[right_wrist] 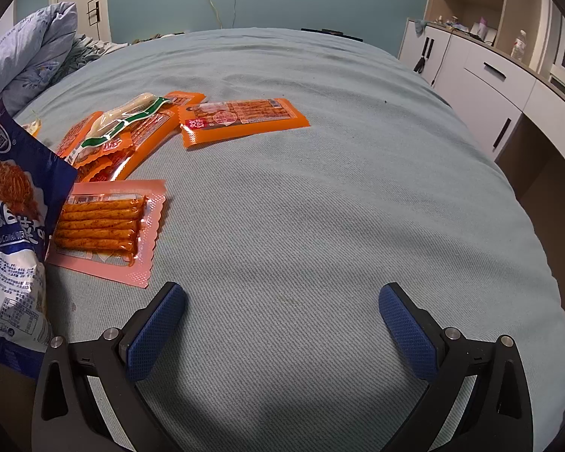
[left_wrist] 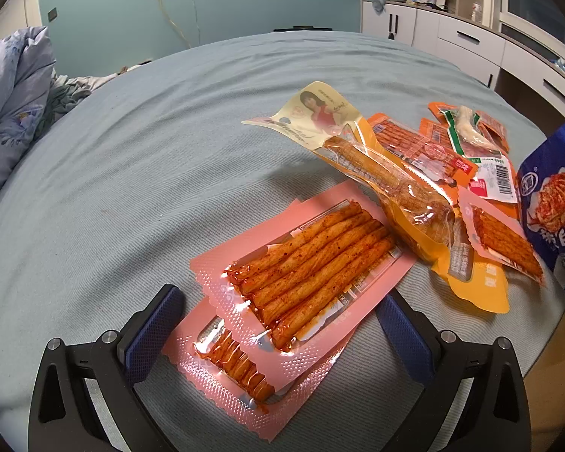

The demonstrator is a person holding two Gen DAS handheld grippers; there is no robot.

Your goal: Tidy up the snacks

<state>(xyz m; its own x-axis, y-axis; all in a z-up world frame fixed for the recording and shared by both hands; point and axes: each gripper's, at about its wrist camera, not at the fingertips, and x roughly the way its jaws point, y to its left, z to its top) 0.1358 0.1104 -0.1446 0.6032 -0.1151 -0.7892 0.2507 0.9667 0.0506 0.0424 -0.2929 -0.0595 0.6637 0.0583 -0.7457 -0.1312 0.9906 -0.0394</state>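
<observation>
Covering bed (right_wrist: 320, 188) – grey-blue sheet; white cabinets (right_wrist: 482, 86) right.

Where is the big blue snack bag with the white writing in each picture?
Left wrist view: the big blue plastic snack bag stands at the far right edge, right of the pile of orange packets.
Right wrist view: the same bag fills the left edge, overlapping a pink packet of orange sticks.
Shared landmark: the white sausage-shaped snack in a green and clear wrapper atop the orange packets.
</observation>
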